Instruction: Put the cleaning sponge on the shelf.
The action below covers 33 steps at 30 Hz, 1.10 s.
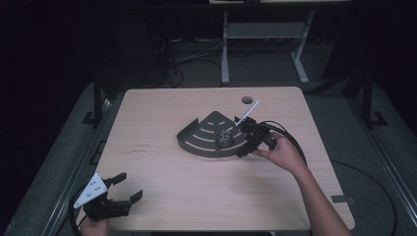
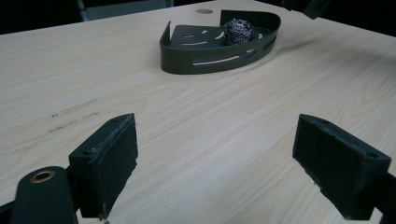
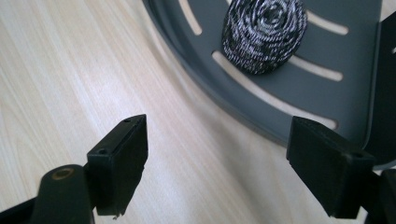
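A dark quarter-round corner tray (image 1: 200, 139) with slots lies near the middle of the table, and a steel-wool scouring ball (image 1: 225, 138) rests inside it. The tray (image 2: 187, 58) and the ball (image 2: 238, 31) show far off in the left gripper view. My left gripper (image 1: 126, 188) is open above the table's near left corner, nothing between its pads. A hand holds my right gripper (image 1: 242, 146) at the tray's right end. Its jaws stand open and empty just outside the tray's curved rim (image 3: 219, 100), with the ball (image 3: 264, 33) a short way ahead.
The light wooden table (image 1: 162, 182) has a round cable hole (image 1: 247, 100) near its far edge. A thin white stick (image 1: 247, 114) slants up beside the right gripper, whose black cable loops to the right. Beyond the table stands a white-legged frame (image 1: 225, 49) on dark floor.
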Each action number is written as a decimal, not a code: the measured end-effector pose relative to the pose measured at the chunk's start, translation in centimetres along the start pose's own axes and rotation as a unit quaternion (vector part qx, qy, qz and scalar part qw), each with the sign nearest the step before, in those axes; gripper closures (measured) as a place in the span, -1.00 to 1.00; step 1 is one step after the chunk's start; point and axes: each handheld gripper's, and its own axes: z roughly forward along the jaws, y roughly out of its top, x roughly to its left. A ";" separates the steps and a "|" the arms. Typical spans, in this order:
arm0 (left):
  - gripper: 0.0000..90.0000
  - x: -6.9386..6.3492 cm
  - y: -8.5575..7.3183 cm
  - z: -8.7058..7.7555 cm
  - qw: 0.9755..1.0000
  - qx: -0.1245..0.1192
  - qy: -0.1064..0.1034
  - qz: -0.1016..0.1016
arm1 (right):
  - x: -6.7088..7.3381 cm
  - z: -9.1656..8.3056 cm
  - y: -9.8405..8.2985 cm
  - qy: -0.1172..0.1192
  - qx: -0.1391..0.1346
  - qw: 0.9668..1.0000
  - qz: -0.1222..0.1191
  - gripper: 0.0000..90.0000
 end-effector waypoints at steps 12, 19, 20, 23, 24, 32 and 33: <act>-0.70 0.0 0.0 0.0 1.000 0.001 -0.001 0.002 | 0.6 -0.5 -2.0 0.003 -0.010 1.000 -0.001 -0.56; -0.70 0.0 0.0 0.1 1.000 0.000 0.000 0.000 | 0.9 -0.4 -3.4 0.004 -0.010 1.000 0.000 -0.55; -0.70 0.0 0.0 0.1 1.000 0.001 -0.001 0.001 | 0.9 -0.3 -3.5 0.005 -0.009 1.000 0.001 -0.56; -0.70 -0.1 0.0 0.1 1.000 0.002 -0.002 0.001 | 1.0 -0.3 -4.0 0.005 -0.008 1.000 0.003 -0.56; -0.70 -0.1 0.0 0.1 1.000 0.002 -0.001 0.001 | 1.0 -0.3 -4.2 0.005 -0.008 1.000 0.004 -0.55; -0.70 0.1 0.0 0.1 1.000 0.001 -0.002 0.001 | 1.6 -0.1 -6.2 0.007 -0.009 1.000 0.009 -0.56; -0.70 0.1 0.0 0.1 1.000 0.001 -0.003 0.000 | 1.7 -0.1 -6.5 0.006 -0.009 1.000 0.010 -0.56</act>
